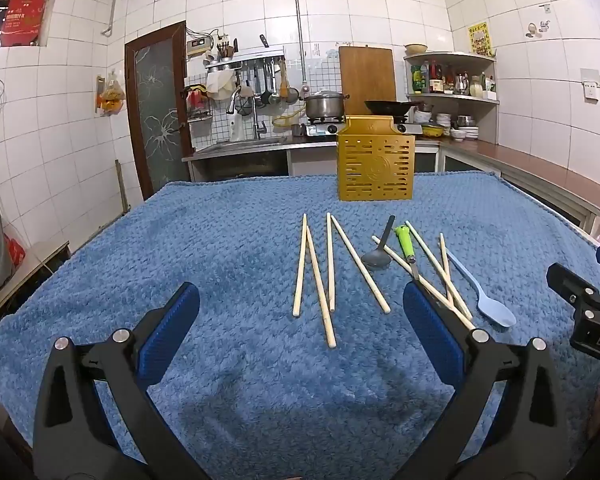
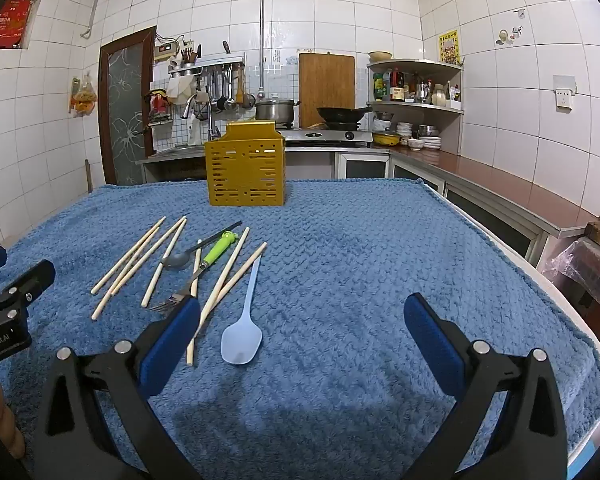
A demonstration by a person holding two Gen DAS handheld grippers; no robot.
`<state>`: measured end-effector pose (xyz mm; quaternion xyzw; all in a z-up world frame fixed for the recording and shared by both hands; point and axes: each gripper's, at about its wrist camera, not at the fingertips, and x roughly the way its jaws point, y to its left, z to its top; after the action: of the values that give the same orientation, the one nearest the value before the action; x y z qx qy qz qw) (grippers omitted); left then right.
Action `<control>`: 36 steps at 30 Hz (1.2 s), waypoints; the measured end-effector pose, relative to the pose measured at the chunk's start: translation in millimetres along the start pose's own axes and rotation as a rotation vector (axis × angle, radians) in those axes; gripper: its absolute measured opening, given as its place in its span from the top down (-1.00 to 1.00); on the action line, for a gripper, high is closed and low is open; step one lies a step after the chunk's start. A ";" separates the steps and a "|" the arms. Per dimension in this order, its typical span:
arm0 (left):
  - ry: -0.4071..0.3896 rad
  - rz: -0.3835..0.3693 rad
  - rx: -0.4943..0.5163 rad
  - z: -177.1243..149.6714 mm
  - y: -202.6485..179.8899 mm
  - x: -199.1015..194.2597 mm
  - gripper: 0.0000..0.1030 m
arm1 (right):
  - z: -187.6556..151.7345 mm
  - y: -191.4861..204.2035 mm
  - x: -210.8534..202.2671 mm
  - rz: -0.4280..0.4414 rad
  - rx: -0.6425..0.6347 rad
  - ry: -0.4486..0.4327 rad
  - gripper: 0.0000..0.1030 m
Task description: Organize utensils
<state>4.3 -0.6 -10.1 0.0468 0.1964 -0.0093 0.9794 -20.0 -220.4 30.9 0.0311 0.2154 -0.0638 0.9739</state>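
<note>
Both my left tool and right tool are released, empty. Chopsticks, light-blue spoon lie mid-counter; yellow utensil holder at far edge.

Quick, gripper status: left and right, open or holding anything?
Left gripper: open, holding nothing, above the blue towel.
Right gripper: open, holding nothing; the blue spoon lies between its fingers, ungrasped.

The utensil holder stands upright at the far side of the table. Nearer lie chopsticks, then rightward a spoon, a fork and a ladle-shaped spoon.
</note>
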 end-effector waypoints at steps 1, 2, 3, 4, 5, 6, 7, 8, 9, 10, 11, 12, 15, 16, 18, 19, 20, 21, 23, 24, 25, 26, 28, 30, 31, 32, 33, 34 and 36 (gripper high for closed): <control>0.005 0.001 -0.002 3.1 1.5 0.0 -0.91 | 0.0 0.0 0.0 0.000 0.000 0.000 -0.93; 0.005 0.001 -0.002 2.7 1.2 0.3 -0.91 | 0.0 0.0 -0.1 0.001 0.000 0.000 -0.93; 0.005 0.000 -0.001 2.3 0.8 0.7 -0.91 | -0.1 -0.1 -0.3 0.000 0.000 0.000 -0.93; 0.009 -0.002 -0.003 2.3 -0.3 1.3 -0.91 | -0.1 -0.2 -0.3 0.000 0.000 0.000 -0.93; 0.010 -0.001 -0.002 1.9 -0.8 1.9 -0.91 | -0.1 -0.2 -0.4 0.000 0.000 0.000 -0.93; 0.011 -0.001 -0.002 1.4 -1.2 2.3 -0.91 | -0.1 -0.3 -0.4 0.000 0.000 0.000 -0.93; 0.012 -0.002 -0.004 1.6 0.4 1.5 -0.91 | -0.1 -0.3 -0.5 0.000 0.000 0.000 -0.93; 0.012 -0.003 -0.003 1.2 0.0 1.7 -0.91 | -0.1 -0.3 -0.5 0.000 0.000 0.001 -0.93; 0.013 -0.003 -0.004 1.9 0.6 1.4 -0.91 | -0.2 -0.2 -0.6 0.000 0.000 0.001 -0.93; 0.014 -0.003 -0.004 1.6 0.4 1.6 -0.91 | -0.2 -0.3 -0.7 0.000 0.000 0.000 -0.93; 0.015 -0.003 -0.004 1.2 0.2 1.8 -0.91 | -0.3 -0.3 -0.8 0.000 0.000 0.000 -0.93; 0.016 -0.002 -0.004 0.9 0.1 1.9 -0.91 | -0.3 -0.3 -0.6 0.000 0.000 0.000 -0.93; 0.017 -0.003 -0.007 1.8 0.9 1.7 -0.91 | -0.4 -0.3 -0.5 0.001 0.001 0.000 -0.93; 0.019 -0.003 -0.007 1.7 0.7 1.9 -0.91 | -0.4 -0.3 -0.4 0.001 0.001 0.000 -0.93; 0.020 -0.003 -0.007 1.6 0.7 2.6 -0.91 | -0.5 -0.2 -0.4 0.000 0.001 0.001 -0.93; 0.021 -0.003 -0.007 1.5 0.7 2.8 -0.91 | -0.5 -0.2 -0.4 0.000 0.001 0.001 -0.93; 0.022 -0.004 -0.007 1.5 0.9 3.4 -0.91 | -0.6 -0.1 -0.3 0.001 0.001 0.001 -0.93; 0.022 -0.004 -0.007 1.4 1.0 3.5 -0.91 | -0.5 -0.1 -0.2 0.001 0.000 0.001 -0.93; 0.024 -0.004 -0.007 1.6 1.2 4.2 -0.91 | -0.4 -0.1 -0.3 0.000 0.000 0.001 -0.93; 0.024 -0.004 -0.007 1.2 1.3 4.3 -0.91 | -0.4 -0.1 -0.4 0.000 0.000 0.001 -0.93; 0.024 -0.005 -0.007 1.4 1.4 4.4 -0.91 | -0.4 -0.1 -0.4 0.000 0.001 0.001 -0.93; 0.024 -0.005 -0.008 1.2 1.4 4.4 -0.91 | -0.3 -0.2 -0.4 0.000 0.001 0.001 -0.93; 0.024 -0.004 -0.008 1.4 1.2 4.4 -0.91 | -0.2 -0.2 -0.3 0.000 0.001 0.000 -0.93; 0.024 -0.004 -0.007 1.5 1.2 4.4 -0.91 | -0.2 -0.1 -0.3 0.000 0.000 0.000 -0.93; 0.024 -0.004 -0.007 1.6 1.3 4.4 -0.91 | -0.1 -0.2 -0.3 0.000 0.001 0.001 -0.93; 0.023 -0.004 -0.007 1.4 1.2 4.4 -0.91 | 0.0 -0.2 -0.6 0.000 0.001 0.000 -0.93; 0.023 -0.004 -0.007 1.7 1.4 4.5 -0.91 | 0.1 -0.3 -0.8 0.000 0.000 -0.001 -0.93; 0.024 -0.004 -0.007 1.8 1.5 4.5 -0.91 | 0.2 -0.3 -1.1 0.000 0.000 -0.001 -0.93; 0.025 -0.006 -0.007 1.7 1.6 4.5 -0.91 | 0.4 -0.4 -1.5 0.000 0.000 0.000 -0.93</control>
<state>9.1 0.8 -10.2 0.0427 0.2087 -0.0107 0.9770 -21.3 -220.7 31.9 0.0311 0.2152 -0.0638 0.9740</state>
